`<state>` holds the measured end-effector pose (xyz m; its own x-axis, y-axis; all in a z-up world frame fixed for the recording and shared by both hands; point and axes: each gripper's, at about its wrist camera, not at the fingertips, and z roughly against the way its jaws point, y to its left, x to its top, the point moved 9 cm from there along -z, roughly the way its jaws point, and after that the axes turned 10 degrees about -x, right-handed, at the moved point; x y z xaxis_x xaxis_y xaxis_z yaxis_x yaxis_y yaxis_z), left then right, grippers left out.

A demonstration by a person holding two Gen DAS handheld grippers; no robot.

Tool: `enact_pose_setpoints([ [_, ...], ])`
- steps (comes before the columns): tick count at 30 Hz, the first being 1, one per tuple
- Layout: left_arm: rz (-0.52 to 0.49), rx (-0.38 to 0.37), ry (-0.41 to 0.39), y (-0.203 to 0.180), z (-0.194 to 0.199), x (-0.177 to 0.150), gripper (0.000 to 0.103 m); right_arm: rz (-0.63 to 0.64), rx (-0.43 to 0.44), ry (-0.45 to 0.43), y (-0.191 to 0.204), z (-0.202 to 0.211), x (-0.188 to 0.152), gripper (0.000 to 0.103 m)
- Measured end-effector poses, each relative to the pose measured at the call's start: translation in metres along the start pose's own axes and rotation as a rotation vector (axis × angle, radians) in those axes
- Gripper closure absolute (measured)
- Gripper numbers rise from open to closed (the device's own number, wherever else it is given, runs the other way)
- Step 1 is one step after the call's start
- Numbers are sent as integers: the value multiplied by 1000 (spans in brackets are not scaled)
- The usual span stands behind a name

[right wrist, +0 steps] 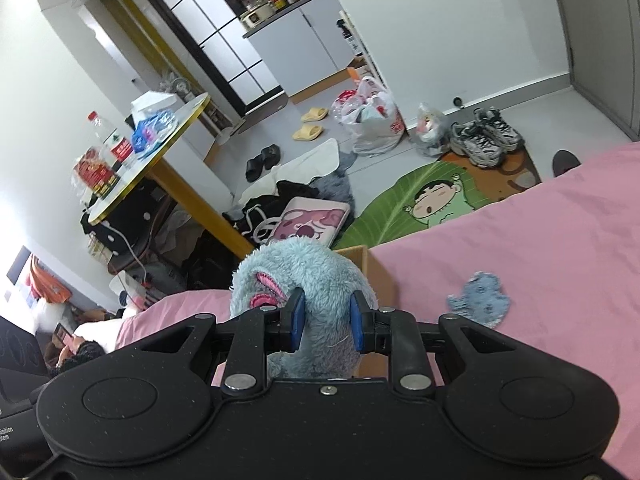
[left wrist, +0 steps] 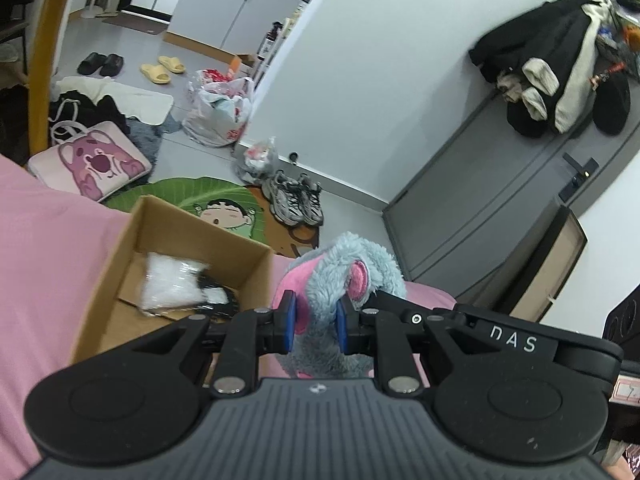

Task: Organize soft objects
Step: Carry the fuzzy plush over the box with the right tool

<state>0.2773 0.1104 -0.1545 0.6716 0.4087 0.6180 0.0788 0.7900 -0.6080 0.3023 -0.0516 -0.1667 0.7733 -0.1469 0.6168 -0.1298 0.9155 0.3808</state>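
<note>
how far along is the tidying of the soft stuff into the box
Early to midway, by the look of it. Done: the cardboard box on the pink bed already holds a white and black bundle. In hand: both the left gripper and right gripper clamp the blue plush toy beside the box. Left: dropping it in, then the small blue fuzzy piece on the bed.

Fluffy grey-blue plush toy (right wrist: 316, 280) with pink ear patches, centre frame; plain pink bedsheet (right wrist: 540, 240) at right; plain brown cardboard box (left wrist: 160, 248), lower left.
</note>
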Motion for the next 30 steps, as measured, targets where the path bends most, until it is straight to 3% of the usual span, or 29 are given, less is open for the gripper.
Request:
enact_pose_setpoints([
  [22, 83, 87, 3, 93, 7, 22, 84, -17, 25, 89, 58, -64, -27, 79],
  [28, 110, 177, 67, 115, 2, 22, 81, -67, 10, 232, 58, -78, -49, 70],
  [30, 109, 198, 79, 118, 6, 23, 81, -92, -10, 234, 53, -72, -53, 65],
])
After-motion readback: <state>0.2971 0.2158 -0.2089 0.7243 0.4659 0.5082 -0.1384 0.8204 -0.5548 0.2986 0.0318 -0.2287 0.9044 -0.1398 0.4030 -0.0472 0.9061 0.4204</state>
